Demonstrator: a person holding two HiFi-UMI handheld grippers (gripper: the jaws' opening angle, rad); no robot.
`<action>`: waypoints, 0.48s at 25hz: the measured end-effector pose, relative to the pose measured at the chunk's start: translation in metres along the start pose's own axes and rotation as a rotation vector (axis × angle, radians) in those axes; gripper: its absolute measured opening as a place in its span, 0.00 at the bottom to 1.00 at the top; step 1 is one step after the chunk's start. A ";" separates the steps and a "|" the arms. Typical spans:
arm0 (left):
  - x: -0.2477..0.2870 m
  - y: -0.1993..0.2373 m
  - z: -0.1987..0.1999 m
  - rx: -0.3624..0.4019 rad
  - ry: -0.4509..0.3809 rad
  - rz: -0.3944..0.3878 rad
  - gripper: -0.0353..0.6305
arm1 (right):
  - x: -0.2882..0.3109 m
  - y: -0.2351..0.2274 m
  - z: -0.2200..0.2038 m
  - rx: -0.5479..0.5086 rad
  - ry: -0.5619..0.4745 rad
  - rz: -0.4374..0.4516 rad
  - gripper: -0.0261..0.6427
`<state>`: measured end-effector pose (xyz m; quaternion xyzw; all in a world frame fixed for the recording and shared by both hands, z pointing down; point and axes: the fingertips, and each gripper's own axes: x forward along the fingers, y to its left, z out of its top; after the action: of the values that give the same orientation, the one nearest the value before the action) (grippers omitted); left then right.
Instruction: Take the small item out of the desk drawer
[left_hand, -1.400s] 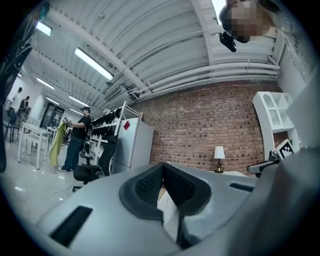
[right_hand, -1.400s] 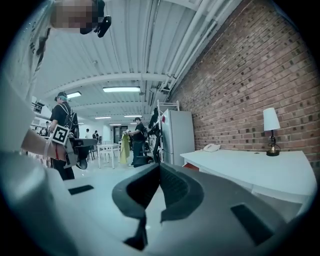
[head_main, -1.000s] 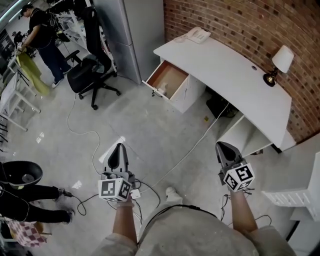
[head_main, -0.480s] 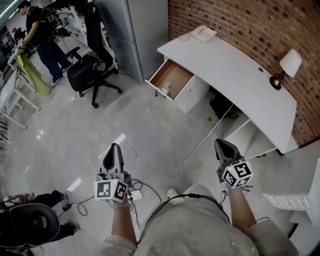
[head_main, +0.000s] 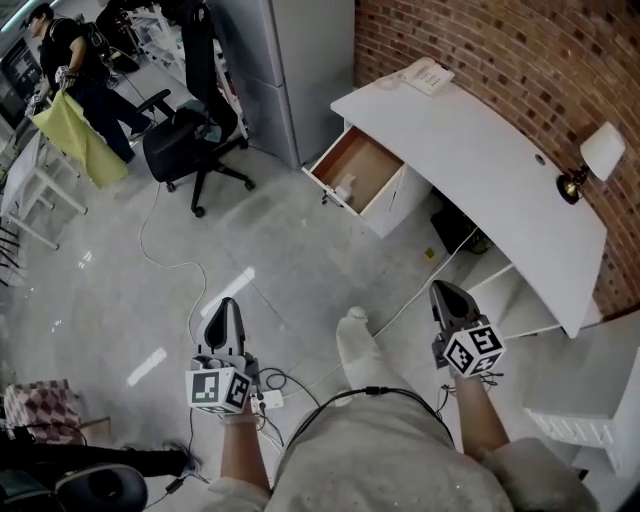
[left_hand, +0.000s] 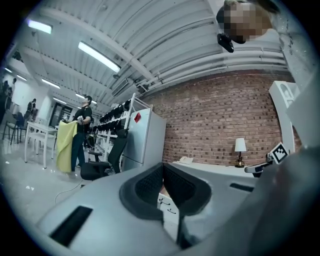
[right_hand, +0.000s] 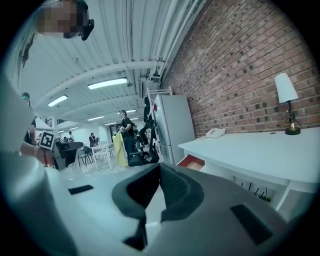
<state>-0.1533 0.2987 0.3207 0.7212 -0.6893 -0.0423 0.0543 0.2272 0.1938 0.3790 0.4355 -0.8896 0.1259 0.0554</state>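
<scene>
Well ahead of both grippers, left of the right one's line, the small item (head_main: 345, 187) sits pale and blocky at the front of the open drawer (head_main: 375, 158), which is wood-brown inside w/ a white front. The desk (head_main: 480, 170) over it is smooth, white and curved. Left gripper (head_main: 224, 306) and right gripper (head_main: 442, 294) are both closed and empty, ribbed dark pads together. Risks, imo: the cable (head_main: 420, 283) crossing the glossy floor (head_main: 290, 260) btwn person & drawer could snag a foot, and closed jaws could knock the item away.

Bright, even light from ceiling strip lights (left_hand: 98, 56) glints off the polished floor (head_main: 300, 250). Gripper views bulge, corners black; left gripper (left_hand: 163, 170) soft up close.
</scene>
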 end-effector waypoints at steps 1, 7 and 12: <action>0.007 0.005 0.000 0.000 0.001 0.006 0.06 | 0.011 -0.002 0.002 -0.003 0.003 0.007 0.05; 0.070 0.027 -0.001 0.004 0.004 0.005 0.06 | 0.087 -0.024 0.012 0.009 0.004 0.034 0.05; 0.138 0.028 0.001 0.005 0.013 -0.038 0.06 | 0.145 -0.041 0.015 0.023 0.050 0.057 0.05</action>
<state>-0.1747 0.1598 0.3253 0.7347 -0.6751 -0.0368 0.0562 0.1702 0.0551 0.4023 0.4075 -0.8985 0.1483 0.0691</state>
